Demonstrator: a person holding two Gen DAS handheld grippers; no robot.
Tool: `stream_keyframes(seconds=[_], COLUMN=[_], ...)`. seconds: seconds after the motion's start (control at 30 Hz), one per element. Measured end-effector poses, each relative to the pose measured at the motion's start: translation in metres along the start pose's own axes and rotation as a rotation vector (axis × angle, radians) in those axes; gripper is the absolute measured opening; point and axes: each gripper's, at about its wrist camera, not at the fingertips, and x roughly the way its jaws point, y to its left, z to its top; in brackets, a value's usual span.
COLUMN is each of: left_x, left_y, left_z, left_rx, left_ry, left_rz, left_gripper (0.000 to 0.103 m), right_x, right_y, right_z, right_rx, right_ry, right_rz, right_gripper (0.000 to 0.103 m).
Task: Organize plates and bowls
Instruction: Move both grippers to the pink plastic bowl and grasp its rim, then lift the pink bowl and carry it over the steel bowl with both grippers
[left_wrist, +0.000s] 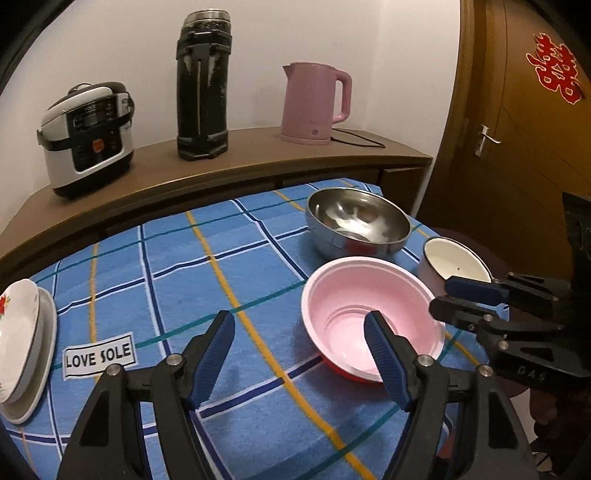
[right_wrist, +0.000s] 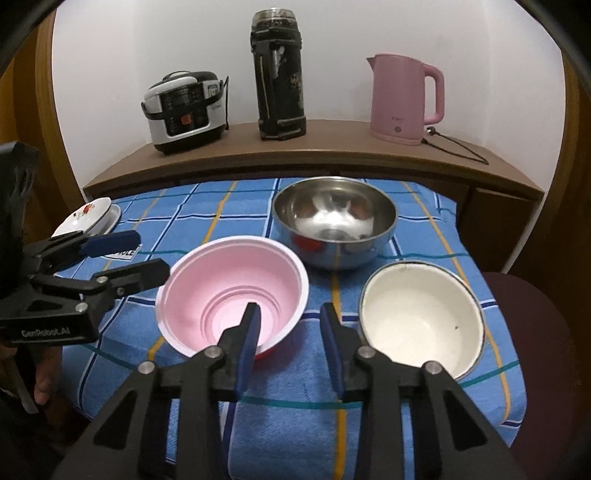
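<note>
On the bench (right_wrist: 295, 417), under a blue checked cloth, the pink bowl (right_wrist: 236, 284) is set near the middle, the steel bowl (right_wrist: 334, 221) behind it and the white bowl (right_wrist: 421, 317) at its right, by the right edge. Stacked plates (left_wrist: 26, 350) are kept at the far left edge; open cloth is left between. The left tool (left_wrist: 299, 350) is held wide open, empty, one finger over the pink bowl's rim. The right tool (right_wrist: 290, 332) is narrowly parted, gripping nothing.

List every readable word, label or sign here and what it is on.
"LOVE SOLE": white label on the blue checked cloth.
"GenRobot.AI": left claw body.
Red double-happiness sign: wooden door.
Right claw body lettering, rice cooker panel, pink kettle mark: unreadable.
</note>
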Motion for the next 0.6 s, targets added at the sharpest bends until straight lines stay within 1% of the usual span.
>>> stream_keyframes(seconds=[0.13,0.23,0.3,0.33,0.4,0.43,0.47,0.6], left_x=[0.01,0.016,0.02,0.022,0.026,0.027,0.028,0.029], left_y=[-0.002,-0.004,-0.005,-0.005,-0.004,-0.004,-0.004,-0.004], left_z=[-0.003,-0.004,-0.004,-0.004,-0.004,-0.004,-0.004,0.0], left_rx=[-0.002,-0.009,-0.012,-0.017,-0.032,-0.039,-0.045,-0.064], left_ry=[0.035,0.054,0.064,0.072,0.088,0.093,0.097,0.104], left_rz=[-0.028,-0.055,-0.068,-0.077,-0.098,-0.106,-0.111,-0.123], left_gripper=[0.056,0.052,0.048,0.042,0.037,0.032,0.025,0.022], right_x=[0.005,0.007,0.01,0.012,0.013,0.012,0.011,0.004], right_y=[-0.005,-0.007,-0.006,-0.007,-0.007,-0.008,-0.008,-0.01], right_z=[-0.003,-0.004,-0.005,-0.005,-0.005,-0.005,-0.004,0.001], right_rx=[0.016,0.028,0.033,0.039,0.047,0.053,0.058,0.065], right_ry=[0.011,0.012,0.016,0.016,0.013,0.005,-0.002,-0.029], right_rz=[0.0,0.005,0.012,0.017,0.027,0.03,0.033,0.037], right_gripper=[0.031,0.027,0.025,0.022,0.017,0.014,0.013,0.012])
